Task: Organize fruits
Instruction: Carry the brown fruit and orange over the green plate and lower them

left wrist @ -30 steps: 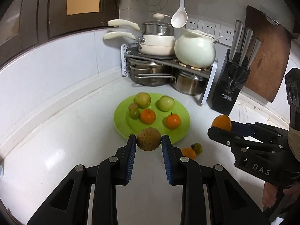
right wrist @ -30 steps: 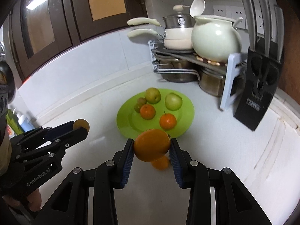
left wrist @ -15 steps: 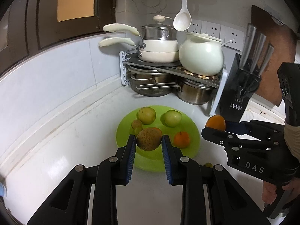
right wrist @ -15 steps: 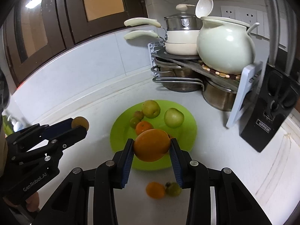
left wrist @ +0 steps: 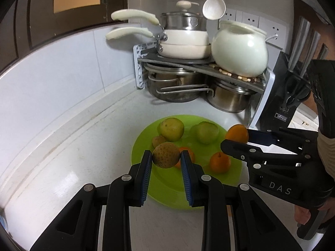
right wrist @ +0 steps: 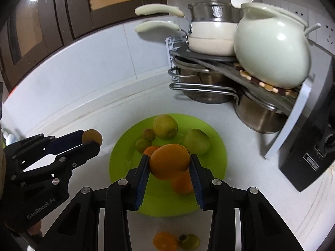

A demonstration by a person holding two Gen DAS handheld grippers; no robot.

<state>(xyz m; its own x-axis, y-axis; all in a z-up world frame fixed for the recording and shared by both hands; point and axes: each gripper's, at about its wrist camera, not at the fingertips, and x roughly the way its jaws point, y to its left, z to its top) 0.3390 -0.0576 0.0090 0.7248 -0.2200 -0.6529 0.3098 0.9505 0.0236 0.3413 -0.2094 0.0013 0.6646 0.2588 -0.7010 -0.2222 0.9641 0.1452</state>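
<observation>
A lime green plate (left wrist: pixel 144 144) (right wrist: pixel 217 146) lies on the white counter and holds several fruits: two green-yellow ones (left wrist: pixel 172 129) (right wrist: pixel 165 126) at its back, small brown ones and small oranges (left wrist: pixel 220 162). My left gripper (left wrist: pixel 166 159) is shut on a brown speckled fruit (left wrist: pixel 165 155) above the plate's near left part. My right gripper (right wrist: pixel 169 163) is shut on a large orange (right wrist: pixel 169 161) above the plate's near part. Each gripper shows in the other's view, the right one (left wrist: pixel 236 137) and the left one (right wrist: pixel 92 139).
A small orange (right wrist: pixel 164 241) and a small green fruit (right wrist: pixel 189 241) lie on the counter in front of the plate. A rack with pots and a white jar (left wrist: pixel 238 50) stands behind the plate. A black knife block (left wrist: pixel 291 96) stands to the right.
Both grippers have moved forward with their fruits and now hang over the plate. The two loose fruits on the counter have slipped below the right gripper's view.
</observation>
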